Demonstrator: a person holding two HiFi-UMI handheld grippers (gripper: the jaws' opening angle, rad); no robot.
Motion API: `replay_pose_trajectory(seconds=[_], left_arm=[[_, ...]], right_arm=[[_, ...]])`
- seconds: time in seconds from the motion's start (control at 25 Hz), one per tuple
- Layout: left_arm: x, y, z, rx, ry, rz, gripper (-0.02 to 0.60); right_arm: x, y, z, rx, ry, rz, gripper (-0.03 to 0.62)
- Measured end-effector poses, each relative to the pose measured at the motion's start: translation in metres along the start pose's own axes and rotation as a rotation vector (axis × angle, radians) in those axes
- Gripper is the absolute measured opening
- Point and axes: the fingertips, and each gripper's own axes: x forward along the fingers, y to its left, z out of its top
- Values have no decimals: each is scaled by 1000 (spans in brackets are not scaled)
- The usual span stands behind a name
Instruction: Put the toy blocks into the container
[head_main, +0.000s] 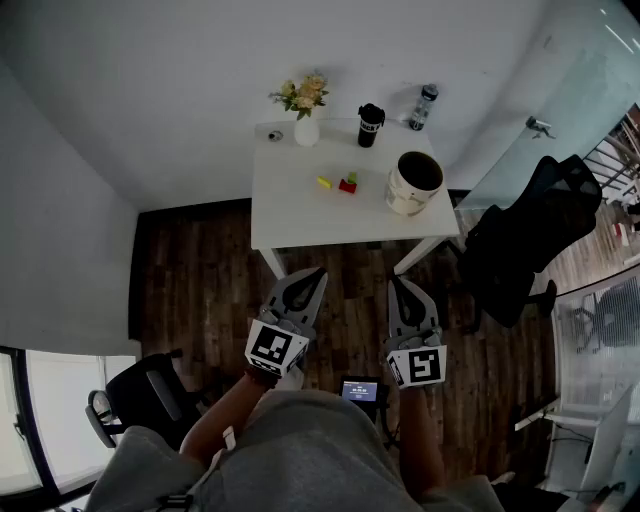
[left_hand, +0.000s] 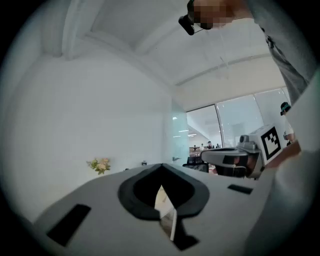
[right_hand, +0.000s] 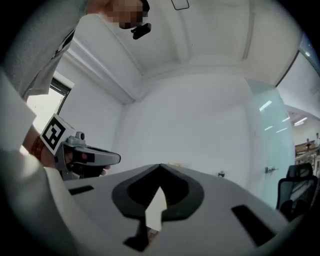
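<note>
On the white table (head_main: 300, 220) lie a small yellow block (head_main: 323, 182) and a red block with a green one on top (head_main: 348, 183). To their right stands the round white container (head_main: 412, 183) with a dark inside. Both grippers hang level over the wooden floor, well short of the table's near edge. My left gripper (head_main: 318, 271) is shut with nothing in it. My right gripper (head_main: 396, 283) is shut and empty too. In the left gripper view the closed jaws fill the lower frame and the right gripper (left_hand: 235, 160) shows beside them. The right gripper view shows the left gripper (right_hand: 90, 159).
A white vase of flowers (head_main: 304, 105), a black cup (head_main: 370, 124), a bottle (head_main: 423, 106) and a small round object (head_main: 275, 135) stand along the table's far edge. A black office chair (head_main: 525, 235) is right of the table, another chair (head_main: 130, 400) at lower left.
</note>
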Motion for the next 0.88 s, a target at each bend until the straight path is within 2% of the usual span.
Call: replay_pose_trajectory(seconds=[0.12,0.28,0.48,0.68,0.88], left_arm=[[7,34,-9,-5,9,1,5],[12,82,-23,-37,30,-42,5],[24,129,-40,-57,78,-68,6],[51,147,-62,-58,132,-99,6],[95,133,-68,-52,148,-129,6]], right_arm=[[30,7,-6,-1,20,21,0],[70,30,-17,-5,64,66,0],[108,38,-14,32,50,16,0],[124,27,-20,61,43,-35,0],[126,-9,-38,84,40,-26,0]])
